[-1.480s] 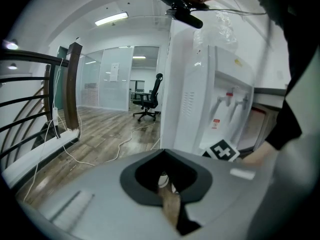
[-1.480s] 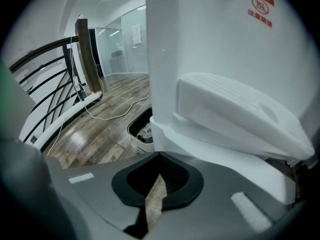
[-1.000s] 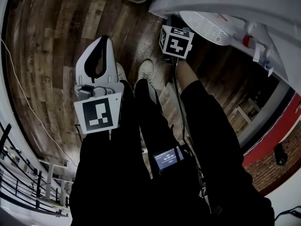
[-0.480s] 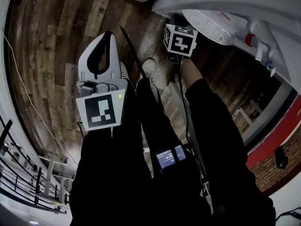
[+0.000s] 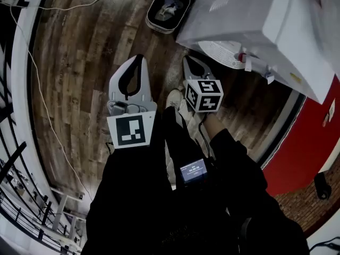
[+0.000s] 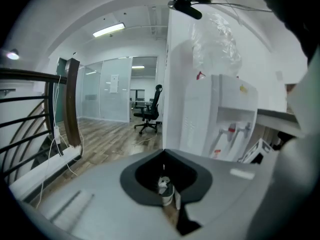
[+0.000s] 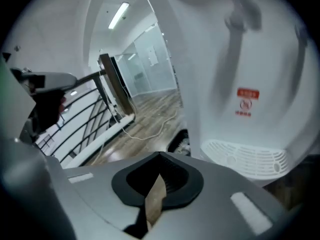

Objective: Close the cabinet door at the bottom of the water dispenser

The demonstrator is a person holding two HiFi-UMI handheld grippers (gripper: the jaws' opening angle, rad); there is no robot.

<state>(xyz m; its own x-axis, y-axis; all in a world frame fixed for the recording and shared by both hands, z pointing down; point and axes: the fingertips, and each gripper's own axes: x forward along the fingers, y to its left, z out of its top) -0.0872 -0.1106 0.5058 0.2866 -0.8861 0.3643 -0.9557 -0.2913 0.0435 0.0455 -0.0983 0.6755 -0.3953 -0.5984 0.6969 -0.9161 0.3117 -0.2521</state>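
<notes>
Left gripper [image 5: 137, 64] sits left of centre in the head view, jaws pressed together with nothing between them, pointing up-frame over the wooden floor [image 5: 79, 62]. At upper centre a dark bin [image 5: 167, 9] stands on that floor. Right of it, the right gripper [image 5: 190, 62] is likewise squeezed together and empty, its tip near the white drip grille [image 5: 223, 52] of the water dispenser [image 5: 249, 15], which fills the upper right. No view shows the dispenser's bottom cabinet door.
</notes>
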